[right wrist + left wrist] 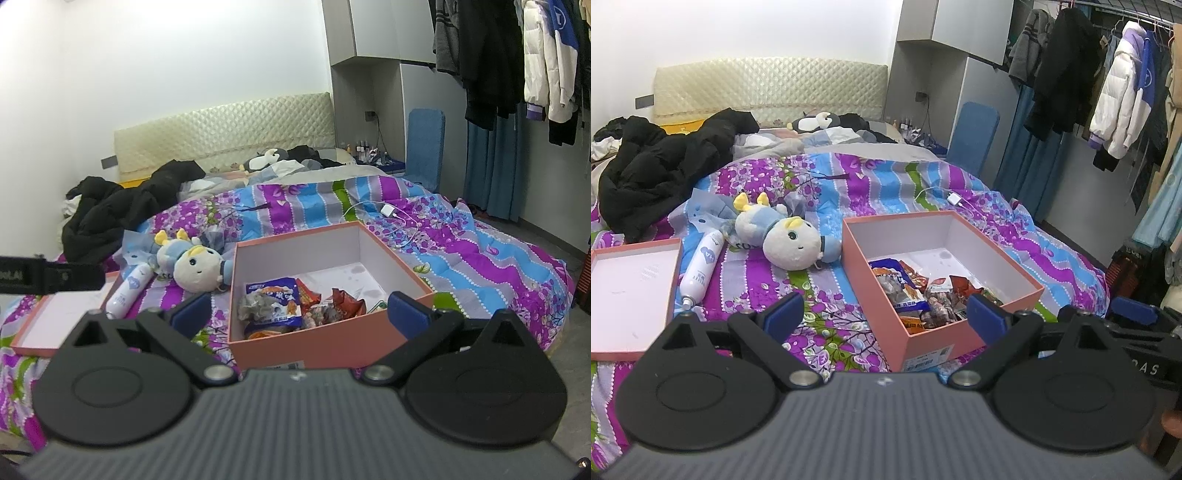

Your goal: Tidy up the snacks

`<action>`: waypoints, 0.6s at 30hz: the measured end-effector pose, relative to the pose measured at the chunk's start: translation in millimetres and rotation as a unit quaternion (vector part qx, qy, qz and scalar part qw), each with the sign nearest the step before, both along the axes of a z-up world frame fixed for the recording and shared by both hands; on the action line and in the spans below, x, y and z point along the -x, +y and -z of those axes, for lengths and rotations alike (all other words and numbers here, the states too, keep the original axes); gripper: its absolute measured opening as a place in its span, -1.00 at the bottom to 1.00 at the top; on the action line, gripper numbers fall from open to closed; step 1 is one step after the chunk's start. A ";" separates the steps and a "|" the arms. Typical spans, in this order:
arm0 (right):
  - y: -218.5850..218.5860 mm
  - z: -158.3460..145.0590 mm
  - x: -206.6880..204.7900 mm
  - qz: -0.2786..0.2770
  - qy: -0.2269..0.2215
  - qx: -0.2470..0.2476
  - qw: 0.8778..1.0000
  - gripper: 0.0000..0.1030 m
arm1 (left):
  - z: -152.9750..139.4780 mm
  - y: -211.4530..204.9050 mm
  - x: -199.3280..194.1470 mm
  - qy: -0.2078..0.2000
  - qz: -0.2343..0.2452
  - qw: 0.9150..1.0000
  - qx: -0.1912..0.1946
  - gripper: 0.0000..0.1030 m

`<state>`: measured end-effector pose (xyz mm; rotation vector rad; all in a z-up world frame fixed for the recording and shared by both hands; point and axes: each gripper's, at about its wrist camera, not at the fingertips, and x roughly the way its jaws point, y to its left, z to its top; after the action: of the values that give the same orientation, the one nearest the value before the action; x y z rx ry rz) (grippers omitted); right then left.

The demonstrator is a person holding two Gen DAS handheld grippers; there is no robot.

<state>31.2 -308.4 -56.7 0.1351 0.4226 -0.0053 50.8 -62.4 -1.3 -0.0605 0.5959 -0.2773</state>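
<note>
Snack packets inside open pink box

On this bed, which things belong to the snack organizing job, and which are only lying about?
Belong to the job:
pink box
snack packets inside it
box lid, lying open to the left

Only lying about:
plush doll
white spray bottle
white charger with cable
black coat
penguin toy
</note>
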 end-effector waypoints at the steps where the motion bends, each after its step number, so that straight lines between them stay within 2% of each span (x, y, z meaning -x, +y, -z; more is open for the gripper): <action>1: 0.4 -0.2 0.2 0.000 0.000 0.000 1.000 1.00 | -0.5 0.2 0.6 -0.001 0.000 1.000 0.000 0.88; 18: 1.9 -1.6 -0.7 -0.002 0.001 -0.001 1.000 1.00 | -4.5 1.8 3.6 -0.007 -0.001 1.000 0.000 0.88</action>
<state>31.8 -306.6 -55.1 0.1361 0.4253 -0.0003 47.2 -60.6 3.2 -0.0598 0.5817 -0.2757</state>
